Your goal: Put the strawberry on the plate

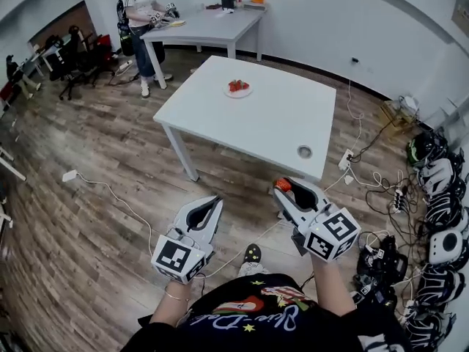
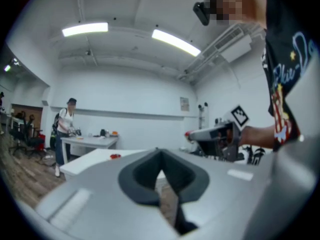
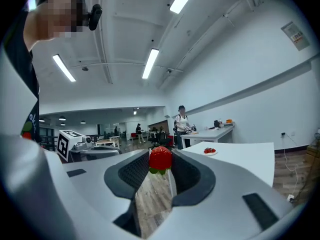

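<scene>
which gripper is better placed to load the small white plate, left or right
Right. The right gripper pinches a red strawberry between its jaw tips; the left gripper is shut on nothing. Both are short of the square white table, apart from the small round white plate.

The plate lay on the far part of the tabletop, with strawberries on it. Both tools were before the near edge of the tabletop, above the floor. The left tool was at the left. The right tool was at the right, with a strawberry between its jaws. Behind stood a second tabletop, with a person at its left end. A row of devices lay on the floor at the right.
</scene>
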`<state>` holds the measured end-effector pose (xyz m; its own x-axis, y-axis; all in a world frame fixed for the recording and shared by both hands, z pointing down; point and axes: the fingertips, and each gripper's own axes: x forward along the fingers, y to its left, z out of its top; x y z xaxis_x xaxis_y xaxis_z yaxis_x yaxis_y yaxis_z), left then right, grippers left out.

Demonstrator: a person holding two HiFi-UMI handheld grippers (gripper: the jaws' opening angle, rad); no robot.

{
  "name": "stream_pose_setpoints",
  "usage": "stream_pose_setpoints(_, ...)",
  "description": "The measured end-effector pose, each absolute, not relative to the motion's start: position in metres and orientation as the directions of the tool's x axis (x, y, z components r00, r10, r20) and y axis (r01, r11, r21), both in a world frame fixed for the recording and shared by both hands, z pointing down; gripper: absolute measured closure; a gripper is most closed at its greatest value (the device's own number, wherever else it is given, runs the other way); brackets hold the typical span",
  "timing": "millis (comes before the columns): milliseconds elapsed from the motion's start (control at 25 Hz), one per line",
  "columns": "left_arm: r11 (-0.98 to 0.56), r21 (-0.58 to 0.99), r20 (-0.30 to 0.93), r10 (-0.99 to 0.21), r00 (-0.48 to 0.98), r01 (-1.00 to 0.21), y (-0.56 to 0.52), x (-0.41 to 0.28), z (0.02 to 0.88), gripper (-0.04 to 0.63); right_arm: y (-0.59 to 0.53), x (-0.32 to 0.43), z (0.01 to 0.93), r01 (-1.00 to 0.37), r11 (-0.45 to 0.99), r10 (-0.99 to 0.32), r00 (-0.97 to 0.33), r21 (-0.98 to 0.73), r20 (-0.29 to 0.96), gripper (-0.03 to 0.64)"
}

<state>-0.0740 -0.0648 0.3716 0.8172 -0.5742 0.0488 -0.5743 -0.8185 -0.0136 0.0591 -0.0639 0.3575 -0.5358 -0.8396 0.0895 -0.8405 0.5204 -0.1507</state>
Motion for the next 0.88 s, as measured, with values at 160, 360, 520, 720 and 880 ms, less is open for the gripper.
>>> stream_pose_setpoints(160, -0.807, -0.004, 0.057, -0.590, 0.806, -0.591, -0.144, -0.051, 0.370, 0.597, -0.145, 0.070, 0.357, -0.815, 0.559, -0.811, -0.575, -0.149, 0.103, 0.471)
stream_pose_setpoints(360, -0.814, -0.021, 0.072, -0.581, 0.811, -0.581, -0.217, -0.026, 0.372, 0.597, -0.227, 0.085, 0.363, -0.808, 0.570, -0.801, -0.587, -0.145, 0.118, 0.471)
stream_pose_setpoints(520, -0.809, -0.013, 0.067, -0.588, 0.806, -0.588, -0.282, -0.025, 0.375, 0.597, -0.300, 0.092, 0.378, -0.818, 0.558, -0.802, -0.575, -0.139, 0.160, 0.471)
stream_pose_setpoints(720, -0.824, -0.001, 0.068, -0.566, 0.822, -0.567, -0.382, -0.018, 0.385, 0.597, -0.409, 0.103, 0.400, -0.843, 0.526, -0.810, -0.537, -0.111, 0.236, 0.471)
stream_pose_setpoints(880, -0.848, -0.013, 0.077, -0.528, 0.845, -0.529, -0.459, -0.008, 0.390, 0.597, -0.494, 0.107, 0.427, -0.864, 0.490, -0.808, -0.501, -0.119, 0.310, 0.471)
